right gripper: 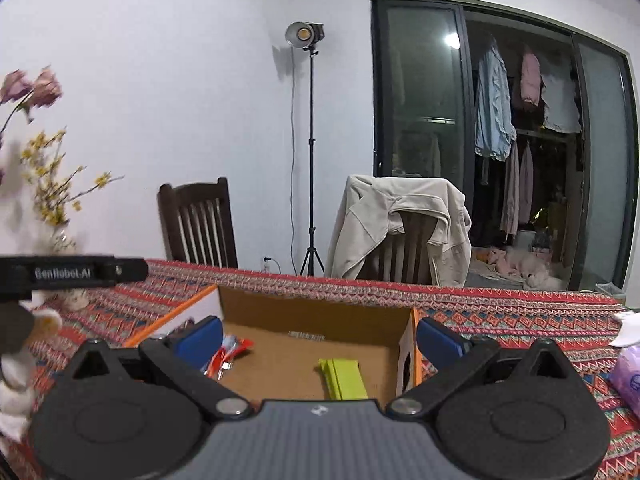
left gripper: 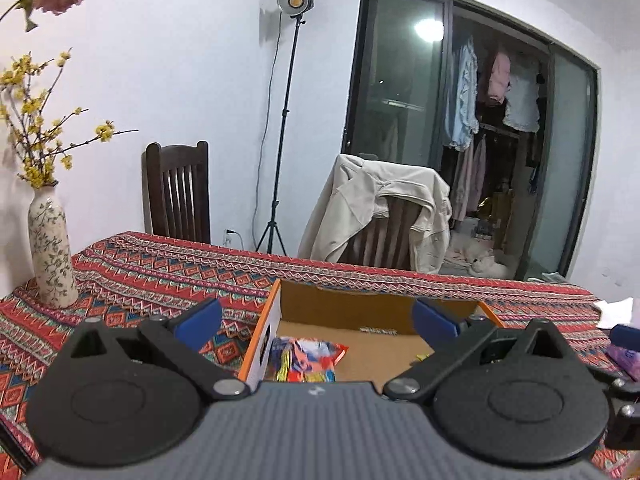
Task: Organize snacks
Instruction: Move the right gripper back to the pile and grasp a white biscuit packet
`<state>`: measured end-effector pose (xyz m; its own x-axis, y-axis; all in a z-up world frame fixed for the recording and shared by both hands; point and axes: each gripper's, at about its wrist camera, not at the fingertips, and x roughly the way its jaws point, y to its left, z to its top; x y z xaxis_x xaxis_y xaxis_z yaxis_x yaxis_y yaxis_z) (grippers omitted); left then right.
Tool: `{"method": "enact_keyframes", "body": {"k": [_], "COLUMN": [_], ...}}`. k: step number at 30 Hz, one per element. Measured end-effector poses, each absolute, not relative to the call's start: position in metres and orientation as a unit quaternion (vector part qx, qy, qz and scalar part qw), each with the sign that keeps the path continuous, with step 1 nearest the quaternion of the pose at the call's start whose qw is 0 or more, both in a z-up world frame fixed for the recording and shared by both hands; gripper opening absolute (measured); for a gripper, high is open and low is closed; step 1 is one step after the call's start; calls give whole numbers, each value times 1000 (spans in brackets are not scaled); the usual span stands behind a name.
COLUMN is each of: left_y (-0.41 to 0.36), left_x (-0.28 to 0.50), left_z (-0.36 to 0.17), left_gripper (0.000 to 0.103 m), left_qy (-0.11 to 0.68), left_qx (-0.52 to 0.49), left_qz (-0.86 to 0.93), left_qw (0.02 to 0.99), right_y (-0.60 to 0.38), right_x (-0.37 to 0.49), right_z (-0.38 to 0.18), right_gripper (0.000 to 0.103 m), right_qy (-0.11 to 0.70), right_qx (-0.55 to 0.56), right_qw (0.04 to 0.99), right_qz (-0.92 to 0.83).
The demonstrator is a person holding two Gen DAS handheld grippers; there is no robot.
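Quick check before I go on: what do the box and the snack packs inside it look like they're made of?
The box looks like corrugated cardboard: matte brown inside, with orange-printed edges. The colourful snack packets look like thin glossy plastic film, crinkled and catching the light. The green pack has flat, smooth faces; coated card or stiff wrapper, hard to tell which.

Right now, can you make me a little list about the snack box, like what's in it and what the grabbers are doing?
box: open cardboard box on the patterned tablecloth
snacks inside: colorful packet on the left side, lime green packet on the right side
left gripper: jaws open, empty, over the box
right gripper: jaws open, empty, over the box
beside the box: purple pack, flowered vase
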<state>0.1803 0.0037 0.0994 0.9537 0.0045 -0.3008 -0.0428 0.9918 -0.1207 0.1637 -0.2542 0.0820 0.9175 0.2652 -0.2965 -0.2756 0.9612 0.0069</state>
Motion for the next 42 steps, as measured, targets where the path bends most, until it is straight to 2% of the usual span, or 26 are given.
{"method": "enact_keyframes", "body": {"k": [9, 19, 42], "left_y": [11, 19, 25], "left_x": [112, 61, 69], "left_z": [66, 19, 10], "left_gripper": [103, 103, 103], "left_qy": [137, 191, 226], "left_qx": [-31, -35, -53], "left_qz": [-6, -15, -4], "left_qw": [990, 981, 973], "right_y": [-253, -258, -289], "right_x": [107, 67, 71], "right_z": [40, -13, -17], "right_gripper": [103, 103, 103], "right_qy": [191, 249, 262], "right_qx": [-34, -19, -11], "right_qw": [969, 956, 960], "right_qz": [151, 152, 94]}}
